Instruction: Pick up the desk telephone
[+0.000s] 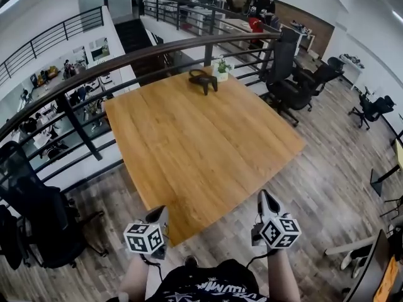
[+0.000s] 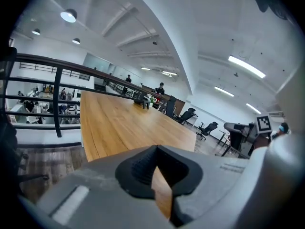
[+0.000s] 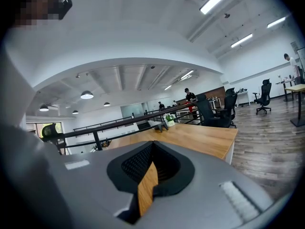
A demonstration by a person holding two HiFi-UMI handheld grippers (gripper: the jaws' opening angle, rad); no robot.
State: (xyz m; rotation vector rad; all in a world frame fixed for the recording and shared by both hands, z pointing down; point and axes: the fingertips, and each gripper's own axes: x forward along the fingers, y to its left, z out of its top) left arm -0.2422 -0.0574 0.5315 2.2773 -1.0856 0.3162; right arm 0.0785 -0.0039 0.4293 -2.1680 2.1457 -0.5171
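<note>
The dark desk telephone (image 1: 203,79) stands at the far edge of the wooden table (image 1: 201,150), close to the railing. It shows small and distant in the left gripper view (image 2: 142,100) and the right gripper view (image 3: 158,126). Both grippers hover at the table's near edge, far from the phone. My left gripper (image 1: 158,215) is at the near left corner with its jaws shut and nothing in them (image 2: 159,175). My right gripper (image 1: 264,199) is over the floor just off the near right edge, its jaws together and empty (image 3: 151,175).
A small potted plant (image 1: 221,68) stands right beside the phone. A dark railing (image 1: 75,124) runs along the table's left and far sides above a drop to a lower floor. Black office chairs (image 1: 286,80) stand at the far right, another (image 1: 31,212) at the near left. People stand far behind.
</note>
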